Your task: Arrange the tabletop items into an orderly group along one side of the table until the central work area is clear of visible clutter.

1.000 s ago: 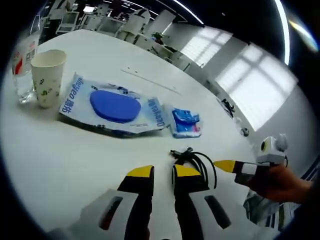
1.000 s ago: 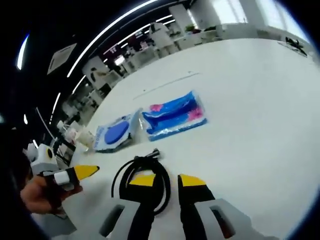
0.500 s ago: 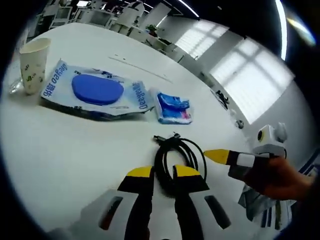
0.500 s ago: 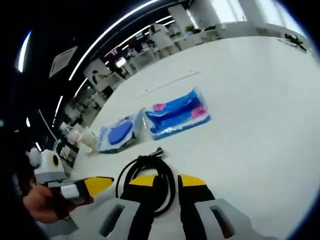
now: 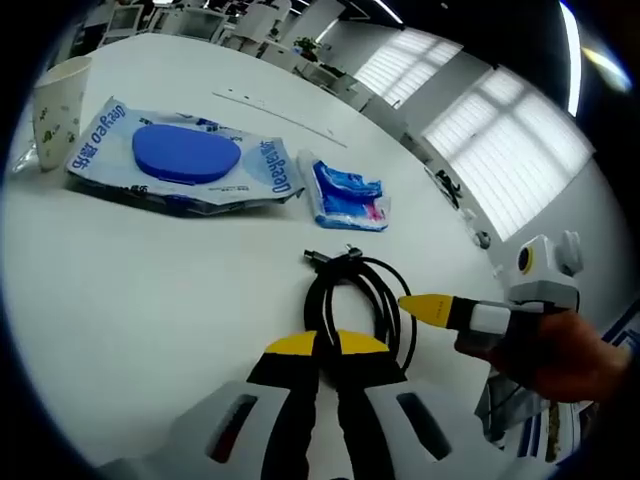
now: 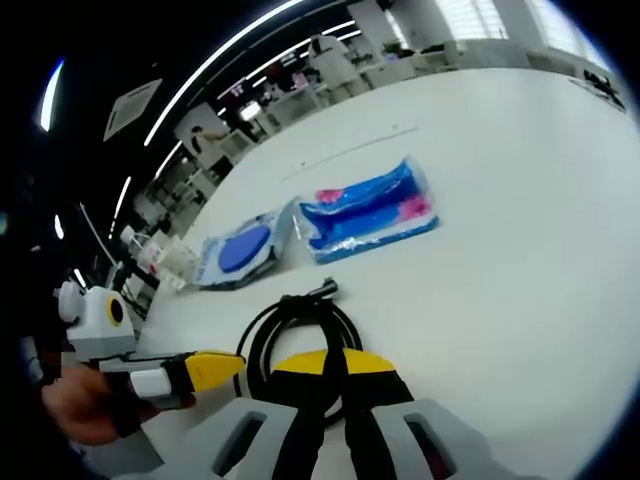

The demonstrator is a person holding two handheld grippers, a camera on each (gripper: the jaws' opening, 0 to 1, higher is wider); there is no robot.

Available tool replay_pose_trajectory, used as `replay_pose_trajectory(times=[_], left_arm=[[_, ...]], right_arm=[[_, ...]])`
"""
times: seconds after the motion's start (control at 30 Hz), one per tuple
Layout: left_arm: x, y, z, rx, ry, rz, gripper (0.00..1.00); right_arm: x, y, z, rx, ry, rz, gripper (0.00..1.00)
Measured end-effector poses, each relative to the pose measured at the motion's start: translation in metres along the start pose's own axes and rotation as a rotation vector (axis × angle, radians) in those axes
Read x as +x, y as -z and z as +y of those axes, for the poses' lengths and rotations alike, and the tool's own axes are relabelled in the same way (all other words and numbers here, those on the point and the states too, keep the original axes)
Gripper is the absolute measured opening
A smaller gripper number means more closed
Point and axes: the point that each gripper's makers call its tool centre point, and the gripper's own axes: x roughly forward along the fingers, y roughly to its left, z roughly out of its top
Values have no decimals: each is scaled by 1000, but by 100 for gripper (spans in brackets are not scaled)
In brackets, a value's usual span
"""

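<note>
In the left gripper view my left gripper (image 5: 323,345) has its 2 yellow-tipped jaws brought together on the near arc of the coiled black cable (image 5: 352,300), so I judge it clamped on that loop, though the pinch itself is partly hidden by the tips. The cable lies on the white table (image 5: 120,300) as an oval coil whose long axis runs from near to far, its plug ends bunched at the far end and pointing left. My right gripper (image 5: 432,309) comes in from the right, its yellow tip just beside the coil's right edge. Beyond the cable sit a small blue packet (image 5: 347,194), a large wipes pack (image 5: 180,165) with a blue oval lid to the left of it, and a paper cup (image 5: 55,100) at the far left. In the right gripper view my right gripper (image 6: 325,362) also has its 2 jaws pressed together over the near arc of the cable (image 6: 295,325), and I read it as gripping the same coil; the connector end points far and right. My left gripper (image 6: 200,371) enters from the left, beside the coil. I take the step in hand to be picking up the cable; next it needs a lift and a carry toward the packs on one side, keeping the loops from spilling open
</note>
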Motion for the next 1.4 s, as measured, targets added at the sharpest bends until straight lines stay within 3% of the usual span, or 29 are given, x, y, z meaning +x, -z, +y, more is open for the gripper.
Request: replay_pose_trajectory(times=[0.5, 0.73, 0.87, 1.4], left_arm=[[-7, -28, 17, -18, -38, -49, 1], [-12, -32, 22, -31, -58, -57, 1], [-14, -34, 22, -77, -26, -64, 9], [-68, -51, 44, 12, -70, -145, 12]], right_arm=[[14, -11, 20, -13, -39, -7, 1], [18, -12, 18, -2, -42, -1, 2], [19, -13, 18, 10, -48, -1, 5], [1, -13, 6, -60, -33, -11, 13]])
